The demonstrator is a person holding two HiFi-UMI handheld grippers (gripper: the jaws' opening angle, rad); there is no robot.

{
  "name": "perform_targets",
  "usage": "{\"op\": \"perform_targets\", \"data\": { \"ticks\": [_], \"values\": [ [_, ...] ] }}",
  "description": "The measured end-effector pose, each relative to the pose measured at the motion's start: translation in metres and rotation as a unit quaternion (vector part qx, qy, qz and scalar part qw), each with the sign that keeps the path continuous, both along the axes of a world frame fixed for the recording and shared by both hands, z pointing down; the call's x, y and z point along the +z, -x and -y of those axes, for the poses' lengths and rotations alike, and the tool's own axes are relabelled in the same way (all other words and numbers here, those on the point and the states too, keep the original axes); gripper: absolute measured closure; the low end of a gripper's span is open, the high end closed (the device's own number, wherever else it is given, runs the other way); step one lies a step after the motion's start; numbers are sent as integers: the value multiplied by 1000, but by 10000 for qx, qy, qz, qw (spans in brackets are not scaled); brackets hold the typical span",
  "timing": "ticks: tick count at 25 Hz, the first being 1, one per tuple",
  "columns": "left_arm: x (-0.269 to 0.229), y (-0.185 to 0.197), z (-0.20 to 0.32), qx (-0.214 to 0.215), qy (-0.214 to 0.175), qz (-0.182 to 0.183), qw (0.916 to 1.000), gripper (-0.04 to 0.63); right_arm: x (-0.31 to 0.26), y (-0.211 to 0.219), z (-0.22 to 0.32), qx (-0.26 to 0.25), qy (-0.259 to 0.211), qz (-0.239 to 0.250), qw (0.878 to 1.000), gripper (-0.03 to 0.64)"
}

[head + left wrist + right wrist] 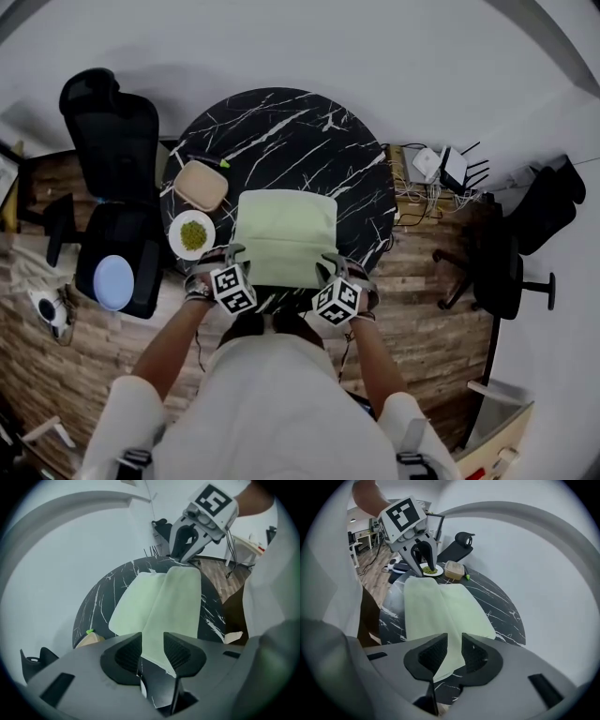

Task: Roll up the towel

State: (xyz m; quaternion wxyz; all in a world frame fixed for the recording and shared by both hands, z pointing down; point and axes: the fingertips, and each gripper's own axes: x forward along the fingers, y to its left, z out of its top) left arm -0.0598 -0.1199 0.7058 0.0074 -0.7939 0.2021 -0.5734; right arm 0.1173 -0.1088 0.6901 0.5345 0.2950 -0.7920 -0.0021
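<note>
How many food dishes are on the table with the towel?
2: a beige lidded container at the table's left edge, and a white plate of green food nearer the person, left of the towel. None looks hidden.

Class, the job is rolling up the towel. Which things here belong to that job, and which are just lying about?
Belongs to the job:
- green towel
- left gripper, towel corner between its jaws
- right gripper, likewise
- marble table under the towel

Lying about:
- tan lidded box
- plate of green food
- blue dish on the office chair
</note>
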Motion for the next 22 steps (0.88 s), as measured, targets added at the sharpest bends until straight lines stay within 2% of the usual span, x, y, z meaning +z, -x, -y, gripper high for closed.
{"op": "perform_targets", "data": {
  "ticks": [3, 5, 8, 11, 16, 22],
  "values": [
    [6, -1, -17, 41, 147, -27, 9999, 459, 14, 10, -24, -271, 299, 27, 9992, 529],
    [16, -5, -36, 223, 320, 20, 9992, 458, 30, 17, -44, -542, 595, -47, 9967, 511],
    [36, -8, -62, 503, 531, 212, 9971, 440, 54, 22, -67, -826, 990, -233, 9914, 486],
    [59, 0, -76, 531, 747, 482, 9946, 408, 76, 16, -81, -875, 1321, -434, 9864, 472],
    [82, 14, -77, 478, 927, 693, 9921, 410, 92, 9, -78, -846, 1290, -634, 9860, 476],
    [83, 15, -66, 415, 836, 657, 9935, 519, 95, 8, -74, -801, 1266, -665, 9865, 568]
  ]
}}
